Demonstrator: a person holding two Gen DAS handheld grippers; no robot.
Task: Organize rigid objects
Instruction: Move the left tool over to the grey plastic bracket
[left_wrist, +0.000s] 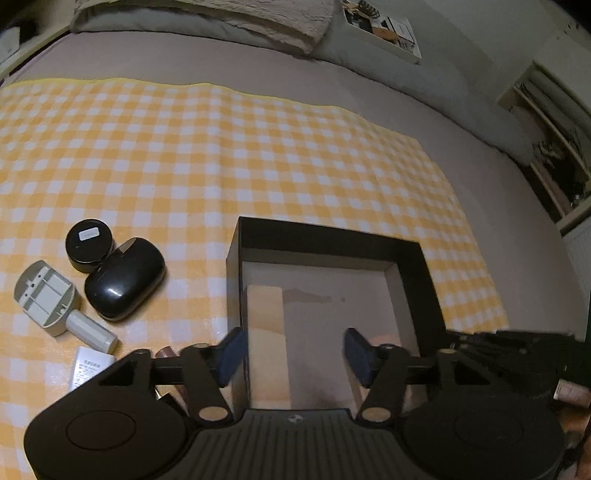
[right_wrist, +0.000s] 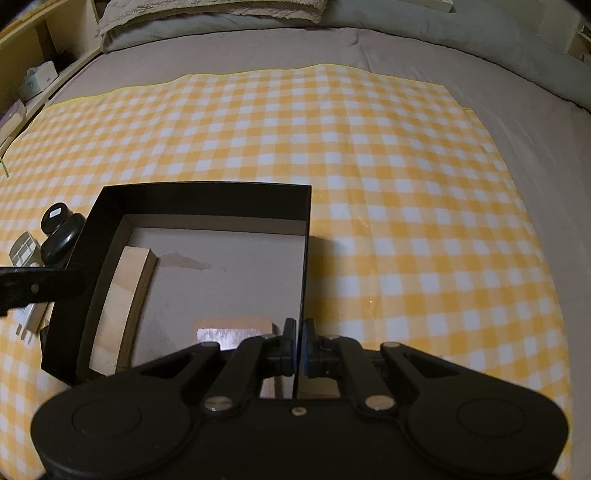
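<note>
The right hand-held gripper is clamped on the right wall of the black box, likely to steady it on the bed; the left hand-held gripper hangs apart and empty above the wooden block lying inside; the earbud case and jar wait outside on the checked cloth.

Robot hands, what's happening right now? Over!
Left gripper open over the black box, holding nothing. Right gripper shut on the box's right wall. Wooden block already inside. Nothing in the way.

Two close downward views, shared box
</note>
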